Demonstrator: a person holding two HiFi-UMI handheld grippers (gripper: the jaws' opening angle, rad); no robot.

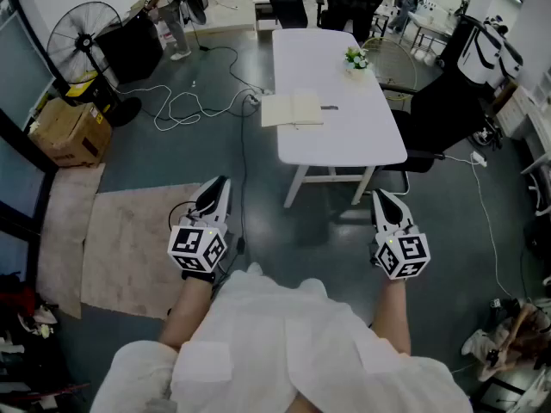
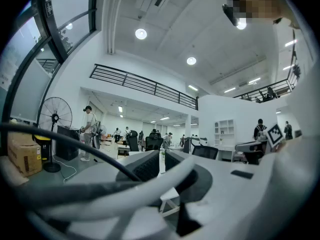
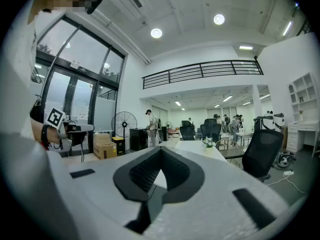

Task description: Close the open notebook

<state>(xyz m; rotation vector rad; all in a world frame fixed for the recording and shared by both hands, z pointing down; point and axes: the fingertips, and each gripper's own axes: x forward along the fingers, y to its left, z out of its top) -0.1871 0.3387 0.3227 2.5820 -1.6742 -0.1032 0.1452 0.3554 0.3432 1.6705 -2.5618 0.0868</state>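
The left tongs (image 1: 221, 183) and right tongs (image 1: 380, 196) are shut, empty; the notebook (image 1: 293, 110) at the surface's (image 1: 344, 140) left edge looks light, floppy: lift one cover's outer edge.

A grey floor (image 1: 448, 231) carries a white counter (image 1: 362, 136), a black office chair (image 1: 439, 110), a beige rug (image 1: 129, 239), a standing fan (image 1: 82, 33) and a cardboard box (image 1: 69, 132). Tall windows (image 3: 75, 84), a railed mezzanine (image 3: 200, 70) and round ceiling lights (image 3: 156, 33) bound the white-walled hall.
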